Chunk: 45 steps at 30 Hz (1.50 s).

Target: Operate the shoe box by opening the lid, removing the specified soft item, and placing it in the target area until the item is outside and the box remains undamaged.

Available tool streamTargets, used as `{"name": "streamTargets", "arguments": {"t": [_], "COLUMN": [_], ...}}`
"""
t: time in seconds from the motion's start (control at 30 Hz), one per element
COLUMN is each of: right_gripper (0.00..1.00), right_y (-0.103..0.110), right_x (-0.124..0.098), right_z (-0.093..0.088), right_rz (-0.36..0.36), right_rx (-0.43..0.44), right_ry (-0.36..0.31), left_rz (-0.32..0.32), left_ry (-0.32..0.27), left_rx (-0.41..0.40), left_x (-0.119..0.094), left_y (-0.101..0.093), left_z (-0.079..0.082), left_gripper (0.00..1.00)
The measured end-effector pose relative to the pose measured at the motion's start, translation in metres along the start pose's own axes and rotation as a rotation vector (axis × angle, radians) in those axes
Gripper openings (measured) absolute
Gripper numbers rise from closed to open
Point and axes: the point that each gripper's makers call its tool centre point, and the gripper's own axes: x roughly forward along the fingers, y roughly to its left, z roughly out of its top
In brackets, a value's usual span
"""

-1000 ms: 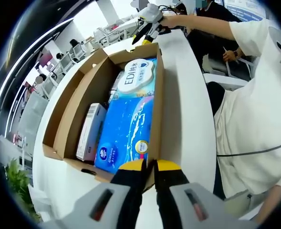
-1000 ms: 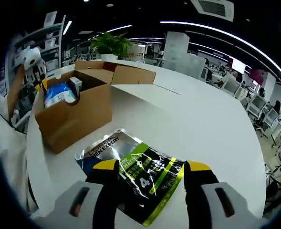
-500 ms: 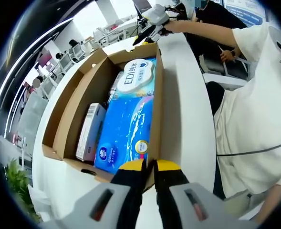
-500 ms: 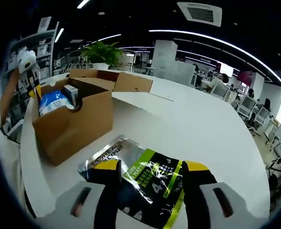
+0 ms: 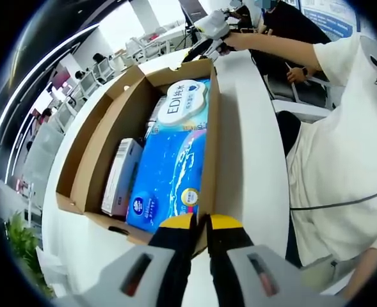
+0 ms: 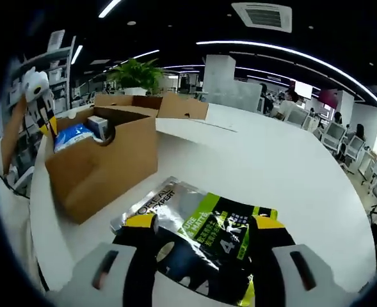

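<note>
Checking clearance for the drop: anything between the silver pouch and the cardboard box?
No. In the right gripper view, bare white table separates the silver pouch from the cardboard box.

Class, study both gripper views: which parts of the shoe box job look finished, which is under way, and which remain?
Done: the cardboard box stands open, and the silver and green pouch lies outside it on the white table.
In hand: the right gripper is open over the pouch, while the left gripper is shut at the box's near wall.
Left: the blue tissue pack and small carton remain inside; the box looks undamaged.
</note>
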Motion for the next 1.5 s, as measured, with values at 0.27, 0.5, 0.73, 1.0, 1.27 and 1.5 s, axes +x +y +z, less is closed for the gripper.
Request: {"name": "streamTargets", "arguments": {"t": [0.27, 0.5, 0.73, 1.0, 1.27, 1.5], "right_gripper": [0.58, 0.57, 0.57, 0.56, 0.54, 0.53], "right_y": [-0.007, -0.008, 0.001, 0.003, 0.006, 0.007], "right_x": [0.003, 0.006, 0.001, 0.0, -0.003, -0.003], "right_z": [-0.009, -0.008, -0.006, -0.005, -0.006, -0.005], "right_rz": [-0.009, -0.058, -0.071, -0.074, -0.035, 0.049], "right_rx": [0.15, 0.175, 0.177, 0.182, 0.162, 0.109], "right_ry": [0.0, 0.005, -0.02, -0.023, -0.044, -0.039], "left_rz": [0.002, 0.002, 0.001, 0.007, 0.008, 0.01], "left_ry": [0.001, -0.001, -0.005, -0.012, -0.012, -0.012], "left_rx": [0.002, 0.002, 0.001, 0.0, 0.0, -0.001], "left_x": [0.0, 0.0, 0.0, 0.0, 0.0, 0.0], "left_y": [-0.001, -0.002, -0.001, 0.0, 0.0, 0.0], "left_z": [0.0, 0.0, 0.0, 0.0, 0.0, 0.0], "left_gripper": [0.07, 0.07, 0.07, 0.07, 0.07, 0.07]}}
